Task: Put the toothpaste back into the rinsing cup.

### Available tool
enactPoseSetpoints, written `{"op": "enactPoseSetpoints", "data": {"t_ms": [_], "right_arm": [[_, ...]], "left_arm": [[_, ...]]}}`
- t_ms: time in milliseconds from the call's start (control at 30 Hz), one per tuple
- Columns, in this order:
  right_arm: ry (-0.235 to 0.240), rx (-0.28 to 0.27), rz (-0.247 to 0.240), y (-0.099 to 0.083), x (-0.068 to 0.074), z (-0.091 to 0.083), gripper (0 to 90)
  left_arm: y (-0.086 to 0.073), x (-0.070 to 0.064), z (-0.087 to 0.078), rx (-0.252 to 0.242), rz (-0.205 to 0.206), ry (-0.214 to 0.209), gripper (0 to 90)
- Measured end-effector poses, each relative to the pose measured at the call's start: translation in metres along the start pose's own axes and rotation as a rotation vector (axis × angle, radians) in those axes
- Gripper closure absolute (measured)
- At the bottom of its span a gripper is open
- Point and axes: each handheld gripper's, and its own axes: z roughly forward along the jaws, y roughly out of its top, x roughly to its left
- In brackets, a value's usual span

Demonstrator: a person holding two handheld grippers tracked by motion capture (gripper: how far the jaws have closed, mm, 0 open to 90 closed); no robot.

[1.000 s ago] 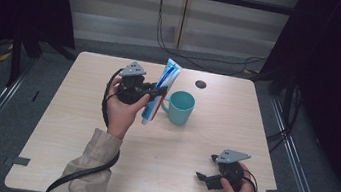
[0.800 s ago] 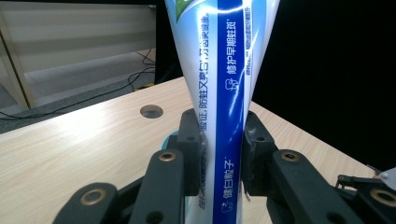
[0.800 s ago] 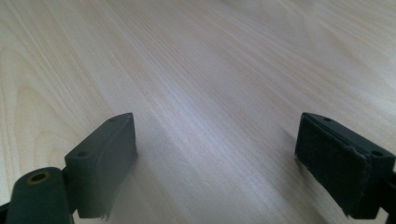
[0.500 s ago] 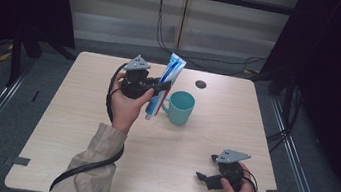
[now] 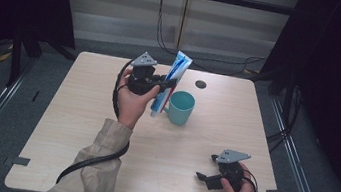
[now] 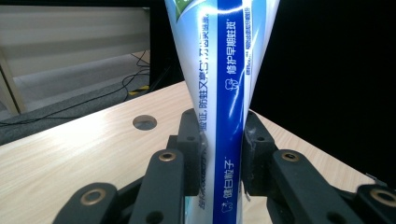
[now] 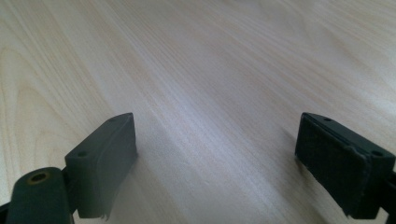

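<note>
My left gripper (image 5: 168,82) is shut on a blue and white toothpaste tube (image 5: 170,83), held upright in the air just left of a teal mug (image 5: 181,107). The left gripper view has the tube (image 6: 226,107) pinched between the two black jaws (image 6: 222,154), its broad crimped end up. The mug stands on the wooden table (image 5: 80,113) near the middle, its handle toward the tube. My right gripper (image 5: 203,177) rests on the table at the near right, open, with bare wood between its fingers (image 7: 215,163).
A round cable hole (image 5: 201,84) lies in the tabletop behind the mug, also a dark hole (image 6: 144,122) in the left gripper view. A sleeve (image 5: 93,166) and black cable cross the near left of the table. Dark curtains flank the table.
The left gripper with the tube has lifted and shifted slightly right and away, closer to the mug. The right gripper has stayed put.
</note>
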Motion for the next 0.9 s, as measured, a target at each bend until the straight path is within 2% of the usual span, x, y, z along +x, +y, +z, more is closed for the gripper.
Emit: {"op": "enactPoseSetpoints", "data": {"t_ms": [367, 900], "right_arm": [[0.0, 0.0, 0.0, 0.0, 0.0, 0.0, 12.0], [0.0, 0.0, 0.002, 0.0, 0.0, 0.0, 12.1]], "left_arm": [[0.009, -0.001, 0.012, -0.014, -0.002, -0.006, 73.6], [0.014, 0.001, 0.029, -0.024, 0.002, -0.014, 73.6]]}}
